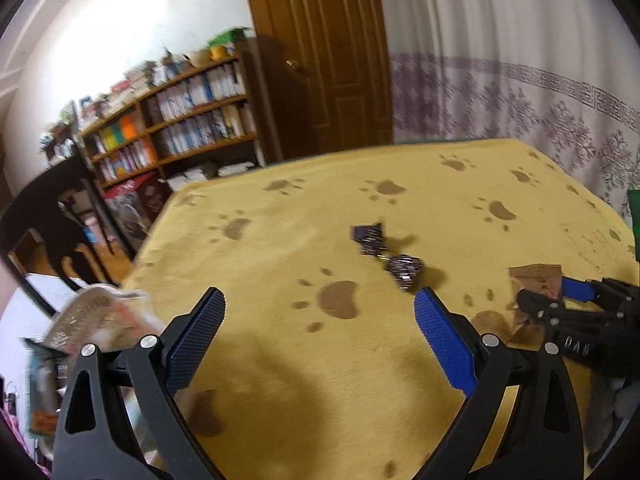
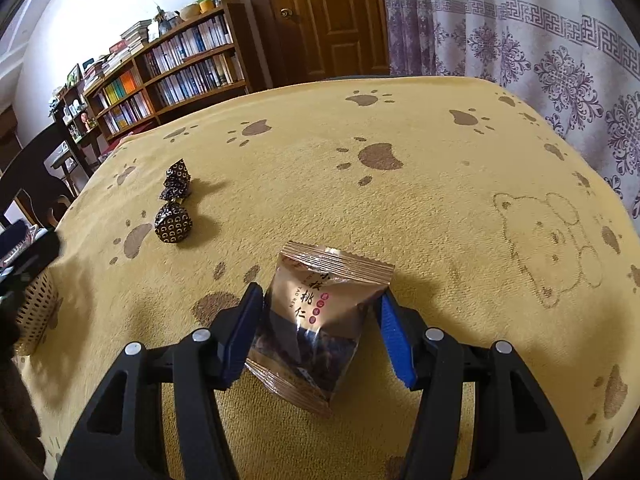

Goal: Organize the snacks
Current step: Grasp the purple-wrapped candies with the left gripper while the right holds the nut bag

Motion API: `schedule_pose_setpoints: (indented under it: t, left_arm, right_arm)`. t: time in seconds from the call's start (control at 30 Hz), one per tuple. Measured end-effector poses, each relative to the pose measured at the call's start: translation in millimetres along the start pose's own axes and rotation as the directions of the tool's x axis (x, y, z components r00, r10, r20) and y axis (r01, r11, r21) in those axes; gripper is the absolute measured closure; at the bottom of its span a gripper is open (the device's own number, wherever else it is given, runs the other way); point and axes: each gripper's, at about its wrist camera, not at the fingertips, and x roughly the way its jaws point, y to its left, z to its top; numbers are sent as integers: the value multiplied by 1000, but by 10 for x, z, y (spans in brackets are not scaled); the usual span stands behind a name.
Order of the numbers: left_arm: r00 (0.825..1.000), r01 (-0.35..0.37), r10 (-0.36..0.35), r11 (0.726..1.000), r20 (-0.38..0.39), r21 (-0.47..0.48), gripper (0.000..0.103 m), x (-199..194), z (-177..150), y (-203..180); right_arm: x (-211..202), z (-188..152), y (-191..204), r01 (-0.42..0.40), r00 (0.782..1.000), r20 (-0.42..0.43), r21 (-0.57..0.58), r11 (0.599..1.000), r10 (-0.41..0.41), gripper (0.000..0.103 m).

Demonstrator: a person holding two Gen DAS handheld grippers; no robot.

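At the far left edge of the worktop point(image 2: 440, 208), a woven basket point(image 2: 34, 312) is sitting with nothing visibly in it from this angle, while the left claw point(image 1: 320, 320) is hanging wide open and empty above the yellow cloth. Further right, the two dark wrapped candies point(image 2: 174, 204) are lying loose, and the right claw point(image 2: 320, 320) is gripping the gold walnut packet point(image 2: 320, 320) by its sides, so most sorting seems left.
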Motion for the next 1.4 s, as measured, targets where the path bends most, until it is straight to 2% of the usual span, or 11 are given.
schedule_pose_setpoints:
  t: [0.13,0.37,0.47,0.8,0.87,0.93,1.0,1.4]
  left_arm:
    - [997,60,-62,998,-52,-25,6,308,56,-138]
    - [989,101,-106,994,-102,-51,10,667,136,-310]
    - [986,112,-119,992,-119,-64,16,780,164,-345]
    - [972,141,-160,983,-172,-120,46,1076,135,-385]
    - [974,134,-153,984,-166,-118,50,1073,128,-390]
    - [973,149,-168,981,-159,-125,61,1064,131,-376]
    - [972,158,-178,979,-155,-131,67,1063,126,-365]
    - [978,162,-177,978,-110,-133,68,825,99,-316]
  right_arm:
    - [11,-11,-15,-10,1000,-3,5,1000,10,45]
    - [18,-23,-16,-11,1000,1,10,1000,11,45]
    - [20,-24,-17,-11,1000,0,14,1000,11,44]
    - [21,-21,-11,-5,1000,3,11,1000,5,44]
    - [20,-20,-10,-3,1000,4,9,1000,3,44]
    - [21,-20,-9,-3,1000,4,10,1000,3,44]
    - [21,-22,-6,-2,1000,4,8,1000,2,44]
    - [18,-25,-8,3,1000,6,5,1000,-3,44]
